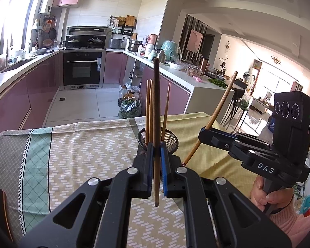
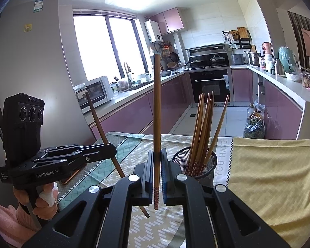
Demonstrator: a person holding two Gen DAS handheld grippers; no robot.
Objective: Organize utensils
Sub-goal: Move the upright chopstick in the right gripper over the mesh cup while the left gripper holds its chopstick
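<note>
Chopsticks, one pinched in each claw, above a cloth-covered table in a kitchen.
On the left, the left claw (image 2: 109,147) is pressed shut on a dark chopstick (image 2: 99,124), which leans; the person's hand (image 2: 39,198) grips its handle; at centre, the right claw (image 2: 157,161) pinches a lighter chopstick (image 2: 157,107) held nearly upright; just to the right, a black mesh holder (image 2: 208,163) stands on the table (image 2: 268,175), holding several more chopsticks (image 2: 202,128) that fan outward.

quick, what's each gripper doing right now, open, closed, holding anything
Left gripper: closed on a dark chopstick, held upright.
Right gripper: closed on a lighter chopstick, also upright, beside the mesh holder.
</note>
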